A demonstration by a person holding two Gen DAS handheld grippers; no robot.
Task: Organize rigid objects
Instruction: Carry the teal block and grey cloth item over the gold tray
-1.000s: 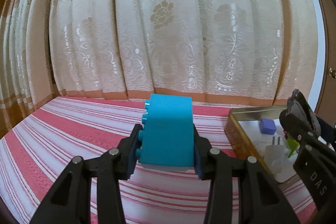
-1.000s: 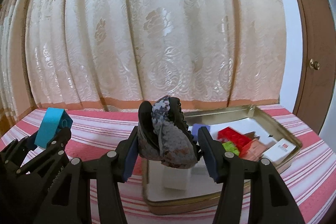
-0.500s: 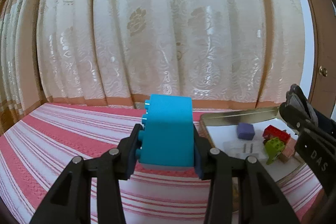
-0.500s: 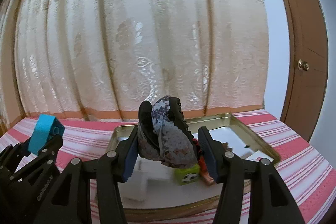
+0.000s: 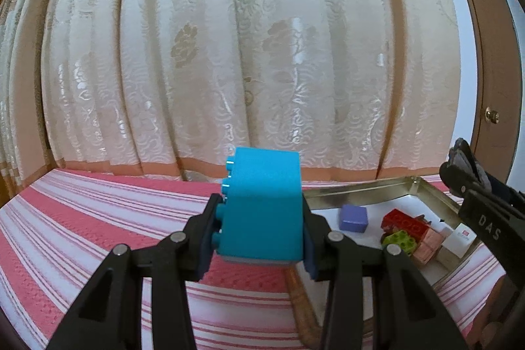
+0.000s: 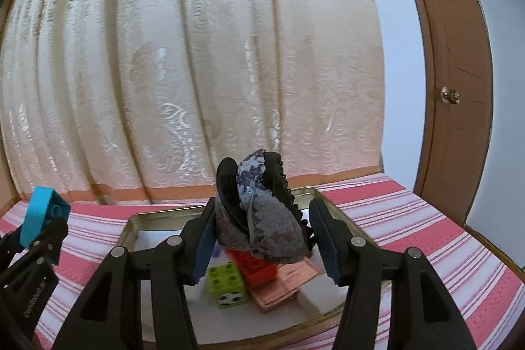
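My left gripper (image 5: 259, 238) is shut on a cyan building block (image 5: 262, 205) and holds it above the striped cloth, just left of the metal tin (image 5: 361, 189). My right gripper (image 6: 259, 238) is shut on a sequined hair claw clip (image 6: 262, 212) and holds it over the tin (image 6: 157, 218). In the tin lie a purple cube (image 5: 352, 217), a red brick (image 5: 407, 223), a green brick (image 6: 228, 284), a pink block (image 6: 282, 291) and a white box (image 5: 461, 236). The left gripper with the cyan block (image 6: 42, 215) shows at the left of the right wrist view.
A red and white striped cloth (image 5: 98, 225) covers the table. A cream patterned curtain (image 5: 249, 54) hangs behind. A brown door (image 6: 459, 87) with a knob stands at the right. The right gripper's arm (image 5: 485, 218) reaches over the tin's right side.
Both grippers have moved right toward the tin. The left now holds the cyan block beside the tin's left edge; the right holds the clip further over the bricks.
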